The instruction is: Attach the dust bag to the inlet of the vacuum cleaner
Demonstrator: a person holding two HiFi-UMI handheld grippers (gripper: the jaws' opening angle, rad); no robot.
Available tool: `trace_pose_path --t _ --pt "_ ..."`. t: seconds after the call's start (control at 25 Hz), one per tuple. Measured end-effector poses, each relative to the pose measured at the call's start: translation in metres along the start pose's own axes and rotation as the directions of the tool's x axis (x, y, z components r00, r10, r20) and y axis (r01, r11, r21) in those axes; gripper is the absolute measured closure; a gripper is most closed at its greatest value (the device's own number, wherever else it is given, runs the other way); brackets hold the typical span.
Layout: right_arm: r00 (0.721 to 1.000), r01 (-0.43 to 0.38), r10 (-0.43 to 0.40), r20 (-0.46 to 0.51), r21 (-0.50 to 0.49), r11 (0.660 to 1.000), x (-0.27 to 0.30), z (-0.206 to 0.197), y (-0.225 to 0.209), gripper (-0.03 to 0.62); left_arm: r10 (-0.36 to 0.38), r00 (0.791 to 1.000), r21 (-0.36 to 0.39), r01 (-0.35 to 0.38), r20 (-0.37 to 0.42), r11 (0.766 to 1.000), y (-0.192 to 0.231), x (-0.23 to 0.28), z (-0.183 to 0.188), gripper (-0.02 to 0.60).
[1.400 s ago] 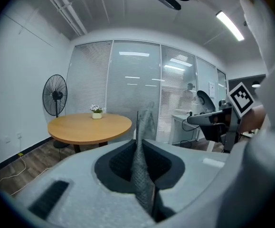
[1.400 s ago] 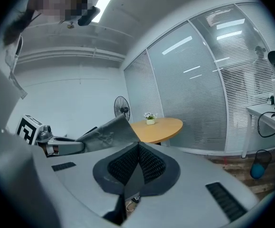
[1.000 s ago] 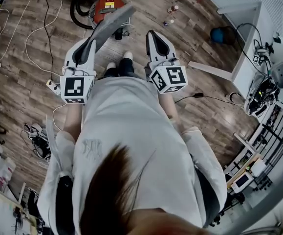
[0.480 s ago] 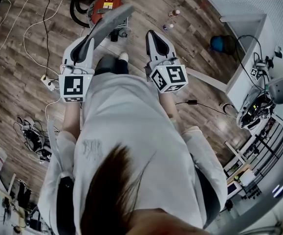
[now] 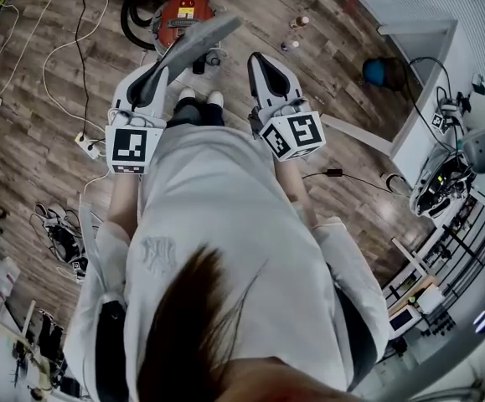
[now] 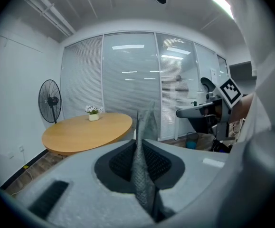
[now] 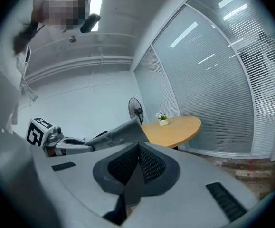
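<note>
head view: a person in a white shirt (image 5: 217, 216) is standing on the wooden floor (image 5: 49, 99), holding both tools out in front. the left gripper (image 5: 160, 75) is carrying the grey dust bag (image 5: 198, 42), which is sticking out far and to the right as a flat, tilted sheet. the bag's far end is showing over the near edge of the red vacuum cleaner (image 5: 183, 11), which is sitting on the floor just past the person's shoes (image 5: 200, 97). the right gripper (image 5: 259, 62) is hanging beside the bag, apart from it. two small bottles (image 5: 294, 32) are standing on the floor to the far right, and white cables (image 5: 54, 23) are trailing at the left.

left gripper view: the jaws are pinching the dust bag's mesh edge (image 6: 144, 122), which is rising upright between them. beyond, a round wooden table (image 6: 87, 133) is carrying a small flower pot (image 6: 93, 112), with a standing fan (image 6: 50, 101) to its left.

right gripper view: the jaws are pressed together with nothing between them. to the left, the left gripper (image 7: 87, 144) is holding out the bag (image 7: 120, 131). the table (image 7: 173, 127), flower pot (image 7: 163, 119) and fan (image 7: 136, 109) are showing beyond.
</note>
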State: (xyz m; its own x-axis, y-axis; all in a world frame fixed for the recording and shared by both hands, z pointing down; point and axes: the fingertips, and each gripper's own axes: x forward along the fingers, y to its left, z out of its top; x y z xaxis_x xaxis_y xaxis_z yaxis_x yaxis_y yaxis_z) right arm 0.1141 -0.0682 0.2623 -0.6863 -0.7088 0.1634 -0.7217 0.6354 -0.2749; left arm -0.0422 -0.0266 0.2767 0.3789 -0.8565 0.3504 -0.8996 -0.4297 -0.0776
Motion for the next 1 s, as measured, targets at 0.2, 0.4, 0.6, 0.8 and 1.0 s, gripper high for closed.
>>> trace_pose_path --t 0.2,0.4,0.6,0.8,1.0 --pt "0.999 -0.029 0.03 0.017 -0.053 0.998 0.003 0.007 0.011 0.589 -0.087 0.996 0.035 0.088 -0.036 0.996 -0.004 0.006 -0.004 0.545" --pt "0.998 -0.061 0.063 0.018 -0.098 0.993 0.0 0.012 0.019 0.525 -0.194 0.975 0.053 0.2 -0.105 0.978 -0.015 0.012 -0.02 0.545" --pt "0.988 -0.149 0.139 -0.068 -0.171 0.974 0.006 0.001 0.031 0.448 -0.323 0.927 0.12 0.348 -0.191 0.93 -0.038 0.016 -0.042 0.545" --pt "0.935 -0.297 0.224 -0.275 -0.265 0.917 0.013 -0.036 0.053 0.396 -0.428 0.86 0.169 0.483 -0.278 0.859 -0.062 0.018 -0.069 0.545" --pt "0.824 -0.452 0.257 -0.505 -0.314 0.835 0.014 -0.082 0.07 0.399 -0.485 0.811 0.182 0.558 -0.326 0.81 -0.077 0.018 -0.091 0.543"
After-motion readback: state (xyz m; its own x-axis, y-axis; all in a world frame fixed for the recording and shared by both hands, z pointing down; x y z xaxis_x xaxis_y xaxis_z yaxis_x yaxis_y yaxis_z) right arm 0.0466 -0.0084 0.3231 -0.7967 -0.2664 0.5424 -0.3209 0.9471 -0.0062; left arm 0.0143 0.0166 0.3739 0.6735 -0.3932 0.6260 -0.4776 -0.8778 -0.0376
